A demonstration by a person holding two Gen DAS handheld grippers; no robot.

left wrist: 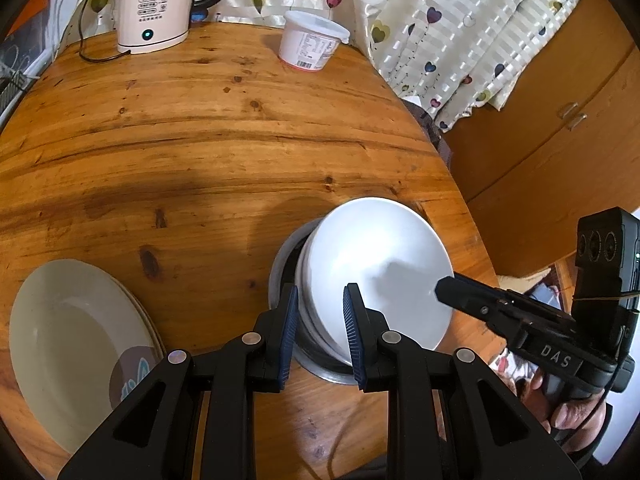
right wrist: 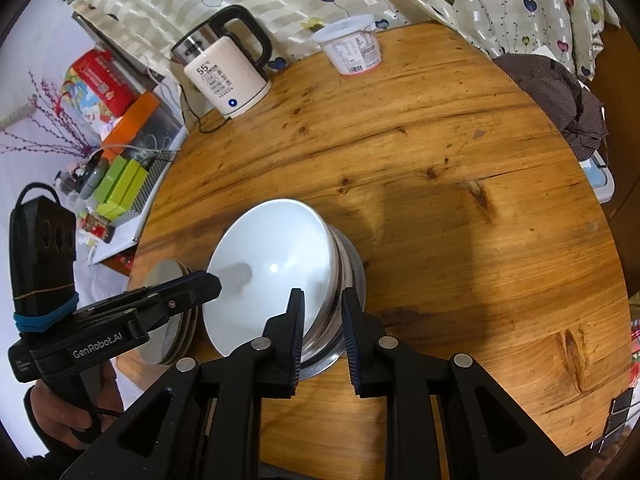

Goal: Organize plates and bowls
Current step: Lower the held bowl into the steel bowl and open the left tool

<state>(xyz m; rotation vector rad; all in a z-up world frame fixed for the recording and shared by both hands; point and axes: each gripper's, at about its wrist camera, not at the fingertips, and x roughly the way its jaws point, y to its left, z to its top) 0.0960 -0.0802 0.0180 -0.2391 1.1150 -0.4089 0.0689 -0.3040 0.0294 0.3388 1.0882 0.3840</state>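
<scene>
White bowl (left wrist: 380, 264) sits low and right of centre in the left wrist view, tipped on its side inside a steel bowl (left wrist: 280, 268) that rests on the round wooden surface (left wrist: 200, 140). More white rims show nested behind it. The left tongs (left wrist: 322, 334) stand narrow, pinching the bowl's near rim between blue pads, one inside and one outside. The right tongs (right wrist: 322, 336) are narrower still, clamped on the opposite rim; in the left view their tip meets the bowl's edge from the lower right. A hand (left wrist: 568, 412) grips that tool at the bottom right, and its body reads "DAS". The other tool, seen at the lower left of the right wrist view, reads "GenRobot.AI".

A stack of cream plates (left wrist: 60, 340), the top one with a dark patterned patch, lies at the lower left, just beside the bowls. The planks are knotty, amber and glossy.

At the top of the frame stand a pale kettle (left wrist: 154, 4) with a black handle, showing "55°C" and a blue light, and a white lidded tub (left wrist: 310, 42) with a barcode label too small to read. Behind hangs a striped curtain (left wrist: 440, 20) with hearts; a wooden cabinet (left wrist: 540, 120) fills the right.
</scene>
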